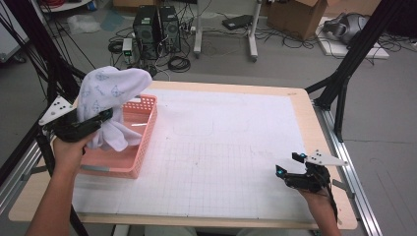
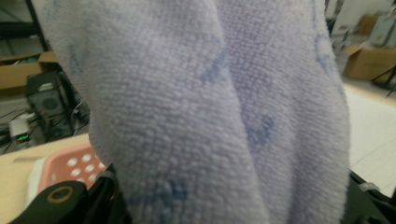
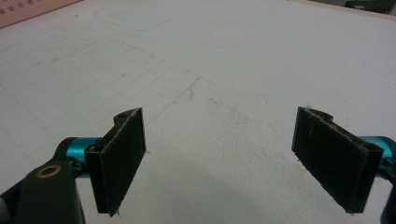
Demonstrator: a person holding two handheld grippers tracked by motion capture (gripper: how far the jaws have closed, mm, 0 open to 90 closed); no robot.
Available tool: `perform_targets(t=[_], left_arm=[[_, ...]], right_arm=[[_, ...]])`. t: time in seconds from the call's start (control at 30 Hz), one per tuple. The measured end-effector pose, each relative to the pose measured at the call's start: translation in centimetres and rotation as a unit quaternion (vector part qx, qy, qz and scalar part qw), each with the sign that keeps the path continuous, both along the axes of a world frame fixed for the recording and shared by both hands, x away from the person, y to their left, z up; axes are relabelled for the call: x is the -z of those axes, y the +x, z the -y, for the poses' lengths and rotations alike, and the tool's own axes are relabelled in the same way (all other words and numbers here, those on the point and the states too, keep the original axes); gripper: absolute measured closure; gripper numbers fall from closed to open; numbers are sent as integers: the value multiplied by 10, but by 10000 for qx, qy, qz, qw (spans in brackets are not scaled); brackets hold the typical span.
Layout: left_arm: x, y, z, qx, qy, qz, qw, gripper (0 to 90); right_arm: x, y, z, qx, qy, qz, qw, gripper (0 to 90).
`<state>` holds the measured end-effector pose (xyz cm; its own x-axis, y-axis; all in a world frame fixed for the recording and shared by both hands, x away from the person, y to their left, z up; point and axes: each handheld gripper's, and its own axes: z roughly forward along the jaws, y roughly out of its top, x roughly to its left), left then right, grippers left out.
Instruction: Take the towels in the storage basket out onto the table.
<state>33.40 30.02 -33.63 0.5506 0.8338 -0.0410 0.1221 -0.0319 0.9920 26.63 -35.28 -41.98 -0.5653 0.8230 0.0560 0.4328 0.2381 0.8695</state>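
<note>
So on my left gripper (image 1: 101, 118) I've got the towel (image 1: 112, 98) clamped. The jaws are closed on the cloth about midway, and it drapes over them. One part bulges up above the gripper and arcs forward, the other hangs straight down off the jaws, so the towel's long axis runs pretty much vertical with the loose end pointing down. That low end dips into the basket (image 1: 145, 132), which sits right under and just ahead of the gripper. I can't tell if the cloth actually touches the basket floor.

From the left gripper view it's wall-to-wall towel (image 2: 210, 112): pale lilac terry with faint blue marks, folds running top to bottom right in front of the camera. A bit of the pink basket (image 2: 70, 163) peeks out low on the left side, with its round holes.

The hand (image 1: 69, 147) holding that gripper is just behind it, by the basket's near left corner.

My right gripper (image 1: 286, 164) is well apart from all that, low over the white gridded mat (image 1: 221, 162), near the table's (image 1: 305, 103) right edge. In its own view, the right gripper (image 3: 219, 158) has its jaws spread wide with nothing between them, just bare mat (image 3: 210, 70) ahead and a sliver of basket (image 3: 32, 9) at the far upper left.
</note>
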Motion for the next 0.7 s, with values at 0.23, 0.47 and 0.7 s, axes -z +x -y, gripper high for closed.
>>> perform_targets(t=[0.23,0.47,0.7], left_arm=[[-20,-5,11,354,-152,292,9988,628],[-36,-7,28,955,-337,533,9934,629],[-53,-9,54,1490,-345,684,9859,629]], right_arm=[[0,1,-1,-12,1,25,10000,164],[-1,0,-1,-19,4,20,10000,164],[-2,0,0,-19,-8,35,10000,164]])
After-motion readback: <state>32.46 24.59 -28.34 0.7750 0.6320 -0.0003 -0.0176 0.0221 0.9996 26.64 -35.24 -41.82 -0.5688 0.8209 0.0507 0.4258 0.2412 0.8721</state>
